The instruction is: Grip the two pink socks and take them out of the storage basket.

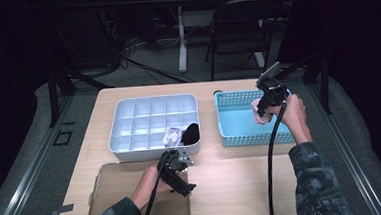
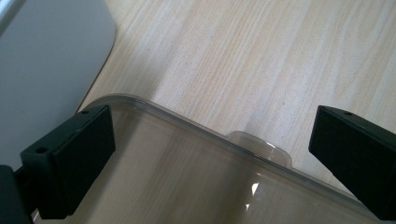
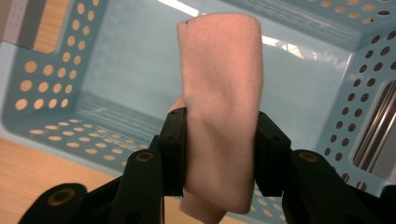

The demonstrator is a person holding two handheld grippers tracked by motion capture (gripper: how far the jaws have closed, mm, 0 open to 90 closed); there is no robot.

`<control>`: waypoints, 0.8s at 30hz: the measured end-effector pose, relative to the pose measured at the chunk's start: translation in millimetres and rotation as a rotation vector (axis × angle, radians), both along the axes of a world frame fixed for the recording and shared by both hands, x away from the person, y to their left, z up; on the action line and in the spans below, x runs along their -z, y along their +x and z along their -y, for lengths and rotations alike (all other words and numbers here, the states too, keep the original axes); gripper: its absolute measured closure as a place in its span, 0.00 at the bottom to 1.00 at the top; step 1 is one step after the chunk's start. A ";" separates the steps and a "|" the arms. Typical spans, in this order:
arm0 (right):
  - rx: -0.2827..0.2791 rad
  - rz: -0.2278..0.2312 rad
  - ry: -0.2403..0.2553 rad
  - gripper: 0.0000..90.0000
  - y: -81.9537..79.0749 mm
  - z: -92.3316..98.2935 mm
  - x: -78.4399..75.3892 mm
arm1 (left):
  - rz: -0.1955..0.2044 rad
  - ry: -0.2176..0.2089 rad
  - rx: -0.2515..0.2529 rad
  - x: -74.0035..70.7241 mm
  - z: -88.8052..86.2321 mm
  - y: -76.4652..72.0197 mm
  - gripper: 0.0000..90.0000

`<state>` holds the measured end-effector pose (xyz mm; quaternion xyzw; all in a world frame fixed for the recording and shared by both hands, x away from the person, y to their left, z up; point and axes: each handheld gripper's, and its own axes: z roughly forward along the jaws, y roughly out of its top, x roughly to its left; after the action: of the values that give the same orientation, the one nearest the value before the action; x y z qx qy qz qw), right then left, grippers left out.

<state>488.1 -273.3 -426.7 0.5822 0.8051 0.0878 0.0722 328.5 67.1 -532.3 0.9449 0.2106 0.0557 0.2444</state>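
a light wooden rectangular table [image 1: 233, 180] is seen, standing on a grey floor. three containers are carried directly on it: a white plastic divided organiser tray [image 1: 123, 113] at the middle left, a pale blue perforated plastic basket [image 1: 253, 139] just beside it to the right, and a clear shallow plastic tray [image 1: 113, 185] at the near left edge.

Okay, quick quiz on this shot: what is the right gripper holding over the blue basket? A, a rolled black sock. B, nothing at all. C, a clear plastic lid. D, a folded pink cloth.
D: in the right gripper view the right gripper has both jaws pressed on a folded pink cloth, held above the blue basket.
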 end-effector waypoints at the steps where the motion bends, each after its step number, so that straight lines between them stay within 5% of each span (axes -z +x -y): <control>1: 0.005 0.017 0.007 0.68 -3.5 -1.2 -1.8 | 0.000 0.000 0.000 0.0 0.0 0.0 0.00; 12: -0.066 0.024 0.030 0.69 -35.6 -16.1 -19.2 | 0.001 0.007 -0.005 1.0 -0.8 1.2 0.00; 24: -0.152 0.039 0.054 0.69 -81.4 -30.8 -20.5 | 0.001 -0.002 -0.019 1.4 -2.3 2.5 0.00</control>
<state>406.7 -242.5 -406.2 0.5192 0.8428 0.1259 0.0650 331.0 69.4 -533.7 0.9426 0.2193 0.0582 0.2452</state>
